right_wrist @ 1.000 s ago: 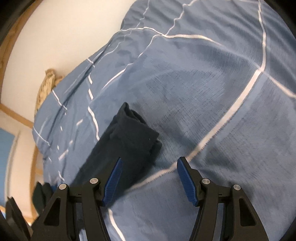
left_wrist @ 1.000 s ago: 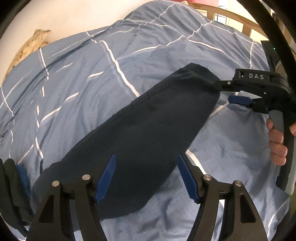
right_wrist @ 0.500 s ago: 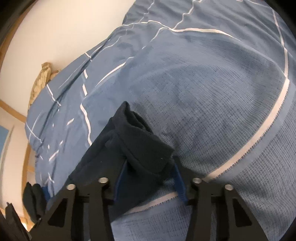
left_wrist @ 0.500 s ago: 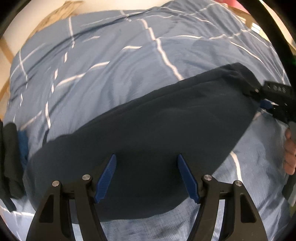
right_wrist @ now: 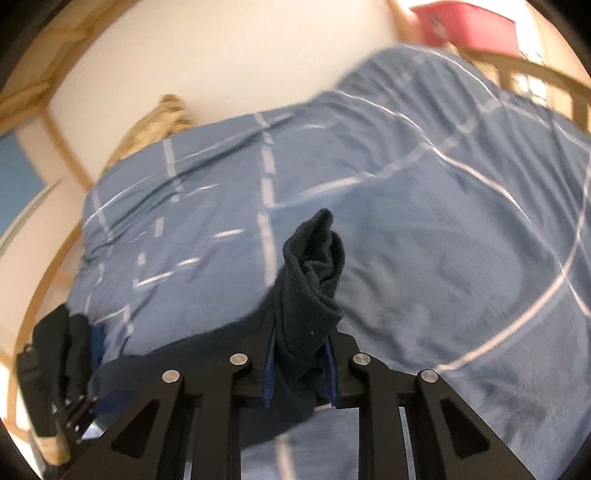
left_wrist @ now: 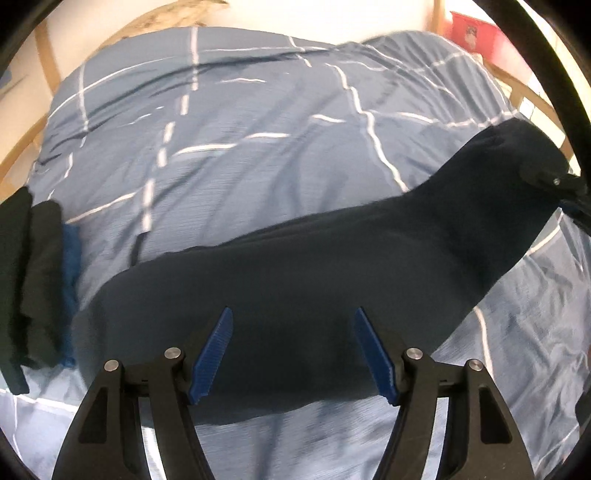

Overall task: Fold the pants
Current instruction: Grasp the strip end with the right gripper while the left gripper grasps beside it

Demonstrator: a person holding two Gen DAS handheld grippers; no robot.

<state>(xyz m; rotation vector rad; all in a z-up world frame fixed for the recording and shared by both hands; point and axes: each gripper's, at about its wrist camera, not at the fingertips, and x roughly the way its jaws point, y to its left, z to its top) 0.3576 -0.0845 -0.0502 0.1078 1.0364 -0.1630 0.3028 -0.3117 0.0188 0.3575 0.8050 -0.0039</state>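
Note:
Dark navy pants lie stretched across the blue checked duvet, running from lower left to upper right in the left wrist view. My left gripper hovers open over their wide lower part, nothing pinched between its blue pads. My right gripper is closing on the ribbed cuff end of the pants, which bunches up between its pads and is lifted off the bed. The right gripper also shows in the left wrist view, at the pants' far right end.
A pile of dark folded clothes lies at the bed's left edge, over something blue. A wooden bed frame and a pale wall ring the bed. A red box stands at the back right.
The right gripper came down on the cuff, closed on it and raised it from the duvet. The left gripper swung sideways over the pants, staying open.

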